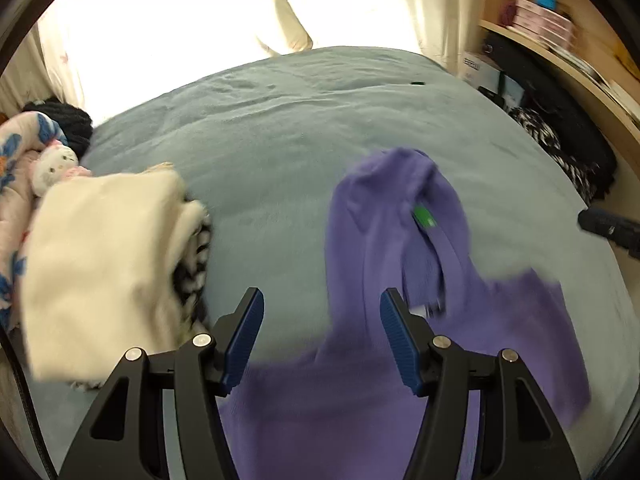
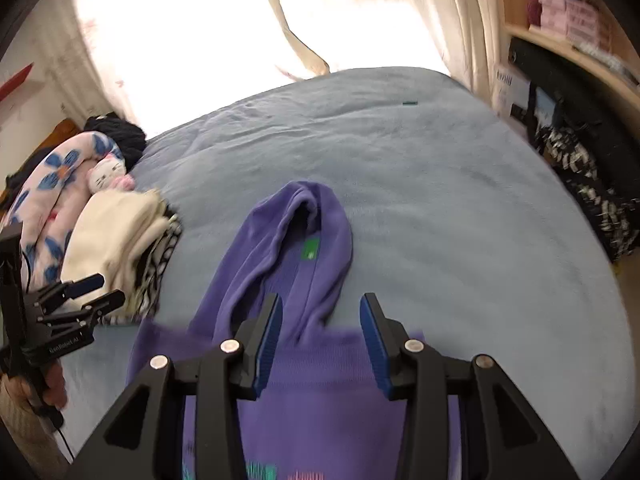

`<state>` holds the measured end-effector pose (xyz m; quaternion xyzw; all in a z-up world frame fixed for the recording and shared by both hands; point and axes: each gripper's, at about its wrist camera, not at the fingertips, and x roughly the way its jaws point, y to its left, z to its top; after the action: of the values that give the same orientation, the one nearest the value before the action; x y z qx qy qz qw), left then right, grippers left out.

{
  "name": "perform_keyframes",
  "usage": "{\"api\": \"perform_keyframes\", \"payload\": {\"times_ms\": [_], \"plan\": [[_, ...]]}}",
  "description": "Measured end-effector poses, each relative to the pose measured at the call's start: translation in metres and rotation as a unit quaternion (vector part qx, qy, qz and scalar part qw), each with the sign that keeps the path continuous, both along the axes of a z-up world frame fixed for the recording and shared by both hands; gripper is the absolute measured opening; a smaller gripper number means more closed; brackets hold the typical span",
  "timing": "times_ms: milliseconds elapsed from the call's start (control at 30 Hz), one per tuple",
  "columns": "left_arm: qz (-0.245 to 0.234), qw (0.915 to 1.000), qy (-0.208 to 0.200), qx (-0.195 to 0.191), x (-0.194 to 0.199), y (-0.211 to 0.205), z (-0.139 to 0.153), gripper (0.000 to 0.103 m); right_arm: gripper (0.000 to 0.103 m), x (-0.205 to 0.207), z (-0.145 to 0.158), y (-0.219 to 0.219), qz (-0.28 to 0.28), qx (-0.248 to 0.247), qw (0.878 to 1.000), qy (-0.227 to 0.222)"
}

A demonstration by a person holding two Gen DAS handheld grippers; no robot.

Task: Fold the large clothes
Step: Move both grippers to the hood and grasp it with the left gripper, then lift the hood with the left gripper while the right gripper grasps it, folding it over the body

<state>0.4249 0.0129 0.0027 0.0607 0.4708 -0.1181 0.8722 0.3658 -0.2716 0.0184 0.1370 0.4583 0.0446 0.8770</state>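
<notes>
A purple hoodie (image 2: 296,232) lies on the blue-grey bed cover (image 2: 440,200), hood pointing away and a green label (image 2: 310,249) inside the neck. My right gripper (image 2: 320,316) hovers over its shoulders, jaws apart with nothing pinched between the blue pads (image 2: 266,344). My left gripper (image 1: 322,316) stands open above the hoodie (image 1: 384,240), left of the hood, its pads empty. In the right wrist view the left gripper (image 2: 112,288) shows at the left edge, held by a hand (image 2: 52,388).
A stack of folded cream and black-and-white clothes (image 1: 104,260) sits left of the hoodie. Behind it lie a floral blanket (image 2: 52,188) and a plush cat (image 2: 106,174). A black-and-white garment (image 2: 588,184) and wooden shelves (image 2: 568,48) line the right side.
</notes>
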Motion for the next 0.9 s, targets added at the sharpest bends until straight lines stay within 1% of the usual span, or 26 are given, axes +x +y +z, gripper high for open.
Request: {"api": "perform_keyframes", "payload": {"times_ms": [100, 133, 200, 300, 400, 433, 500, 600, 667, 700, 733, 767, 800, 833, 867, 900], "plan": [[0.020, 0.9995, 0.022, -0.006, 0.051, -0.009, -0.036, 0.059, 0.041, 0.045, -0.035, -0.010, -0.014, 0.039, 0.999, 0.022], [0.028, 0.9992, 0.028, -0.005, 0.061, -0.011, -0.046, 0.059, 0.041, 0.057, -0.047, -0.012, -0.016, 0.048, 0.998, 0.026], [0.044, 0.9978, 0.049, -0.008, 0.089, -0.011, -0.073, 0.059, 0.041, 0.076, -0.066, -0.014, -0.022, 0.055, 0.998, 0.031], [0.062, 0.9960, 0.060, -0.021, 0.116, -0.010, -0.100, 0.059, 0.041, 0.103, -0.093, -0.012, -0.025, 0.052, 0.997, 0.047], [0.070, 0.9944, 0.062, -0.050, 0.137, -0.011, -0.113, 0.059, 0.041, 0.125, -0.115, -0.010, -0.019, 0.054, 0.996, 0.061], [0.070, 0.9941, 0.064, -0.054, 0.142, -0.012, -0.117, 0.059, 0.041, 0.131, -0.121, -0.008, -0.016, 0.050, 0.997, 0.063], [0.065, 0.9939, 0.073, -0.052, 0.154, -0.019, -0.129, 0.059, 0.041, 0.140, -0.129, -0.005, -0.014, 0.041, 0.997, 0.066], [0.053, 0.9923, 0.104, -0.042, 0.169, -0.031, -0.152, 0.059, 0.041, 0.153, -0.141, -0.003, -0.011, 0.046, 0.996, 0.070], [0.054, 0.9912, 0.110, -0.049, 0.173, -0.035, -0.162, 0.059, 0.040, 0.160, -0.146, 0.002, -0.003, 0.044, 0.997, 0.067], [0.054, 0.9916, 0.105, -0.052, 0.173, -0.036, -0.163, 0.054, 0.037, 0.161, -0.148, 0.004, 0.000, 0.039, 0.997, 0.066], [0.046, 0.9928, 0.094, -0.059, 0.171, -0.038, -0.163, 0.022, 0.018, 0.161, -0.149, 0.007, 0.007, 0.031, 0.997, 0.064], [0.036, 0.9925, 0.097, -0.066, 0.170, -0.039, -0.164, 0.003, 0.007, 0.161, -0.150, 0.010, 0.013, 0.022, 0.997, 0.066], [0.036, 0.9934, 0.092, -0.058, 0.168, -0.041, -0.162, 0.004, 0.005, 0.159, -0.148, 0.012, 0.017, 0.017, 0.998, 0.063], [0.034, 0.9961, 0.075, -0.032, 0.163, -0.044, -0.156, 0.003, 0.005, 0.155, -0.144, 0.013, 0.020, 0.007, 0.998, 0.053], [0.030, 0.9973, 0.065, -0.018, 0.158, -0.044, -0.151, 0.003, 0.005, 0.149, -0.138, 0.013, 0.021, -0.001, 0.999, 0.043], [0.030, 0.9981, 0.053, -0.007, 0.151, -0.042, -0.143, 0.003, 0.005, 0.144, -0.132, 0.010, 0.021, 0.002, 0.999, 0.035]]}}
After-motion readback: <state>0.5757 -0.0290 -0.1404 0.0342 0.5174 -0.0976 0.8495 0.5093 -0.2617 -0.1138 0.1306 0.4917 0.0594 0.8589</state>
